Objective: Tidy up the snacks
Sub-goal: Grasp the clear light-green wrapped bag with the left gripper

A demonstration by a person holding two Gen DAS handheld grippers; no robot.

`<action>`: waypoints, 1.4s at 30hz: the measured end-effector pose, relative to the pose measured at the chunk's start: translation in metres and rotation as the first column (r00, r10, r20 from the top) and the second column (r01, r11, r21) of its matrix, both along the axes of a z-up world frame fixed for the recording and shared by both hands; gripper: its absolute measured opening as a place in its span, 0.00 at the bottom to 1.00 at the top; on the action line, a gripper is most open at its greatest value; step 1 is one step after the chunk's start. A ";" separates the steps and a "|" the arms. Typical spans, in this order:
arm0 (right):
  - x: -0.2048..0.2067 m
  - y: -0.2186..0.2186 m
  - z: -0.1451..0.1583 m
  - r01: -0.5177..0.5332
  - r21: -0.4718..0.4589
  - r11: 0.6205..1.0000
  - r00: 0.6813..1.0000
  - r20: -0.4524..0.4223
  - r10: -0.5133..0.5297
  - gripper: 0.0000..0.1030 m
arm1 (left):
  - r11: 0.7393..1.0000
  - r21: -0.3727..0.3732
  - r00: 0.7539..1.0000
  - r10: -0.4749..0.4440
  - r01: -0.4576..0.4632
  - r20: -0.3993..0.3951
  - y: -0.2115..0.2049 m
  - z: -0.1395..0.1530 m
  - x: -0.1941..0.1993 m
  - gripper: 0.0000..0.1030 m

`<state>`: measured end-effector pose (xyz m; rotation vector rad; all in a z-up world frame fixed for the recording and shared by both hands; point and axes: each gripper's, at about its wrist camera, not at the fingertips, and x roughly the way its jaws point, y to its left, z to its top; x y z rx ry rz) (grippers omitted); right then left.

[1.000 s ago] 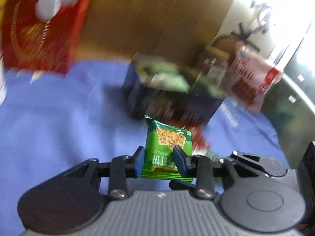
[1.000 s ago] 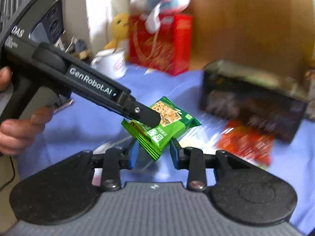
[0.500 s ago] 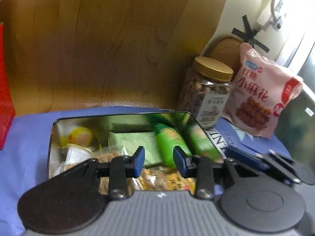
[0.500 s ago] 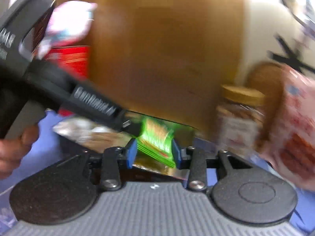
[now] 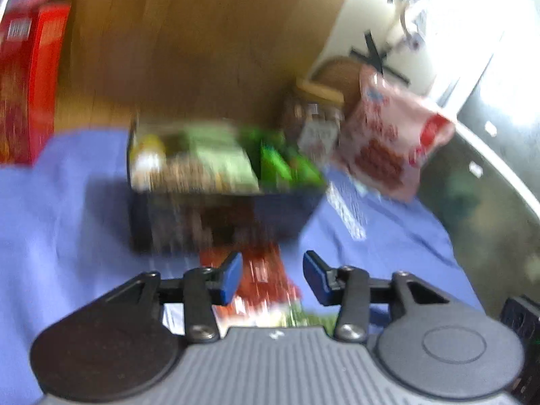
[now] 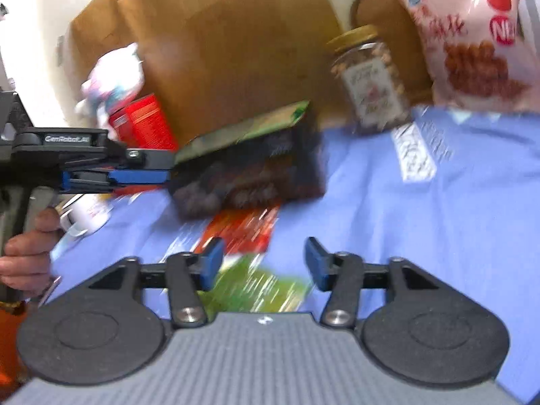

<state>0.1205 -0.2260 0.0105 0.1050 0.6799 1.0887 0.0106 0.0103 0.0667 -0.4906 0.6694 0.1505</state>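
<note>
Both claws parted, empty: left claw [image 5: 272, 278], right claw [image 6: 261, 262]. Snack tin [image 5: 216, 182] part-filled on blue cloth. Red packet [image 6: 241, 227], green packet [image 6: 260, 288] loose in front. Next: grasp loose packet, drop into tin.

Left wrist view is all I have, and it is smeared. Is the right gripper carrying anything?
Observer: No. The right gripper is open with nothing between its fingers. A green packet lies on the blue cloth below it.
Operator: Where does the left gripper sit relative to the tin?
Observer: The right wrist view shows the left gripper side-on, its tips at the left end of the dark tin. I cannot tell whether they touch.
Operator: Anything on that side that I miss?
Observer: A white mug stands on the cloth, close to the left hand.
</note>
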 end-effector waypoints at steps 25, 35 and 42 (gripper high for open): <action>-0.034 0.000 -0.005 -0.006 -0.034 0.999 1.000 0.013 0.006 0.11 | 0.965 -0.255 0.997 0.053 -0.065 -0.055 -0.001 -0.048 -0.011 0.20; 0.018 -0.033 -0.038 0.103 0.030 0.994 0.897 -0.434 -0.080 0.11 | 0.968 -0.248 0.997 0.019 -0.037 -0.071 -0.006 -0.067 0.007 0.25; 0.032 -0.027 -0.048 0.126 0.102 0.987 0.853 -0.519 -0.056 0.17 | 0.952 -0.300 0.998 0.035 -0.051 -0.058 0.008 -0.063 0.001 0.43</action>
